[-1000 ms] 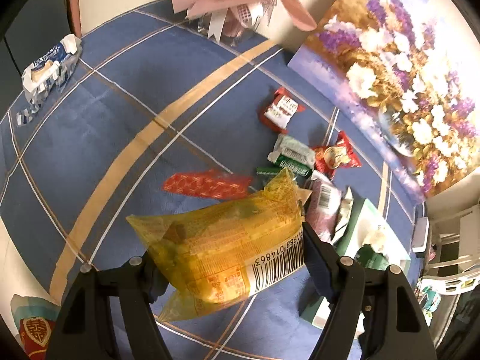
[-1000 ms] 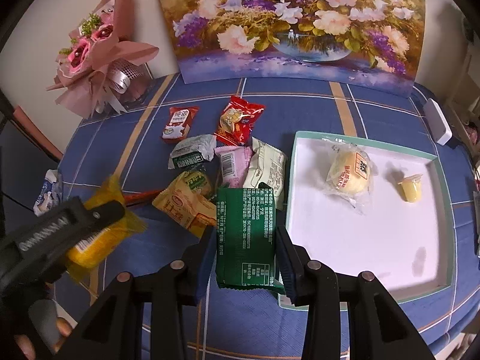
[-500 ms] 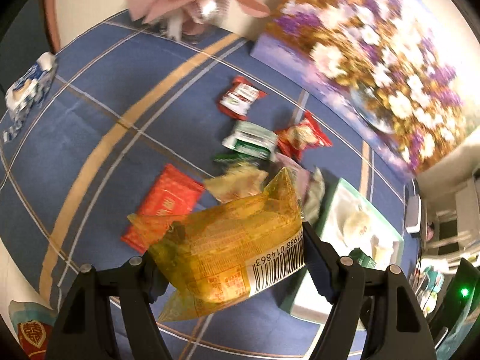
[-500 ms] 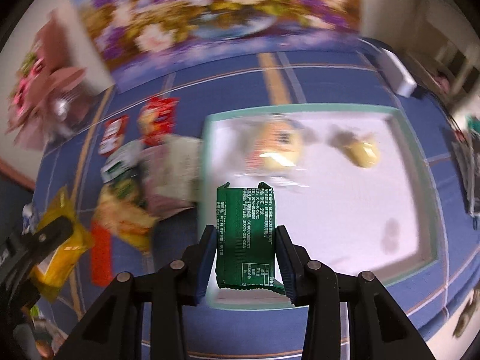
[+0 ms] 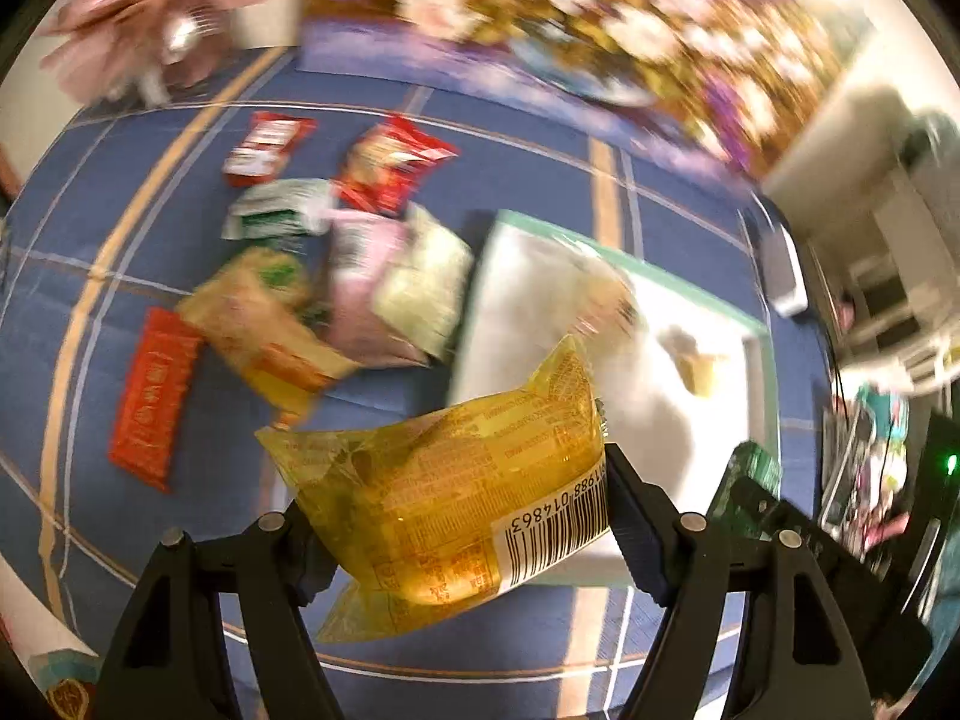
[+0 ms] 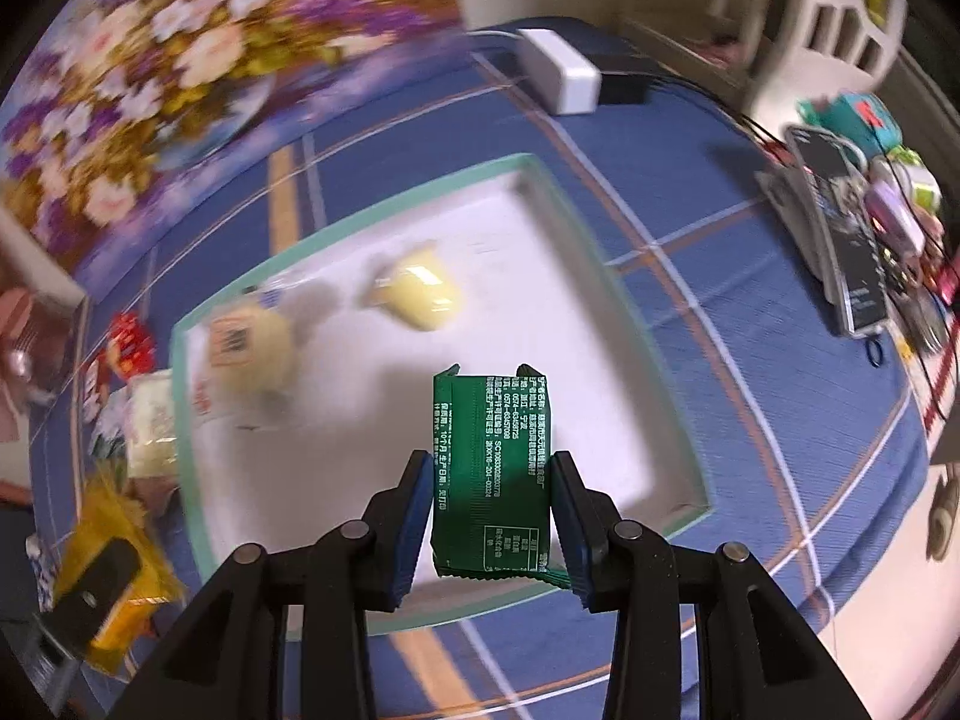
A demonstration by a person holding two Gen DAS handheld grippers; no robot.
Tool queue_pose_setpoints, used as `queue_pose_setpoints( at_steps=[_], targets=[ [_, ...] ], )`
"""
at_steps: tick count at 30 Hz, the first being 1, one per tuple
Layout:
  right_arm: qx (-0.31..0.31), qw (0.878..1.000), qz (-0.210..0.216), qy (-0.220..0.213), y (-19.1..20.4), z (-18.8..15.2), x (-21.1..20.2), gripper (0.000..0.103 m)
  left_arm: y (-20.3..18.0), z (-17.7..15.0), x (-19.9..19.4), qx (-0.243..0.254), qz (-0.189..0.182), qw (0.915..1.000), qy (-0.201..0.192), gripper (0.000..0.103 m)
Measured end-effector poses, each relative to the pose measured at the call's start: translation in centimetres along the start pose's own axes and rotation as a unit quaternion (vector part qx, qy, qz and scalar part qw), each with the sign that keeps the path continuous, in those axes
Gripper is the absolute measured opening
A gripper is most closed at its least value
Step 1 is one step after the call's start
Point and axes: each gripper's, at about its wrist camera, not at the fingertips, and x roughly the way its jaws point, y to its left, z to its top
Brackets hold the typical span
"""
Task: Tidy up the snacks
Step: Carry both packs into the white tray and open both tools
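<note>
- The step in hand, as I judge it, is the carry: both claws bring a snack from the loose pile toward the white tray [image 6: 600,276] with the mint-green rim, which lies on the blue checked tabletop [image 6: 750,360].
- The right claw [image 6: 492,516] is clenched on a green packet [image 6: 489,468]; its pads press the packet's two long sides, and the packet hangs over the tray's near half, above the white floor.
- The left claw [image 5: 462,516] is clenched on a yellow packet [image 5: 456,492] with a barcode, gripped across its width; it hangs over the tabletop at the tray's near corner on the pile side, partly overlapping the rim.
- Already in the tray toward its far side: a round yellow bun in clear wrap [image 6: 252,348] and a small yellow jelly cup [image 6: 420,294], well apart from the green packet.
- Left on the tabletop beside the tray is the pile: two red packets [image 5: 390,162], a green-and-white one [image 5: 276,210], a pink one [image 5: 360,288], a pale one [image 5: 426,288], an orange-yellow one [image 5: 264,324] and a flat red bar [image 5: 153,396].
- Next, I would say, the right claw needs to lower over bare tray floor, clear of the bun and the cup, and release the green packet flat.
- The left claw needs to come further in over the rim before letting go, and should keep away from the right claw, whose tip shows just beside it.
- Both views are blurred, so how high the packets are above the tray I cannot tell.
</note>
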Motion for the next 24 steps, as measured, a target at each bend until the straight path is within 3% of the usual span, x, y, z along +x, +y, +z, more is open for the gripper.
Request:
queue_pose_setpoints(
  at_steps=[9,24],
  targets=[
    [0.018,1.000,-0.010,0.015,-2.1,0.1,1.2,0.042,-5.1,-1.5,2.5,0.067,0.003,0.9975,0.020,0.077],
    [0.005,0.999,-0.007,0.043,-1.5,-0.1,4.0,0.041,-5.4,-2.1,8.5,0.073,0.028,0.9950,0.063,0.077]
  ],
)
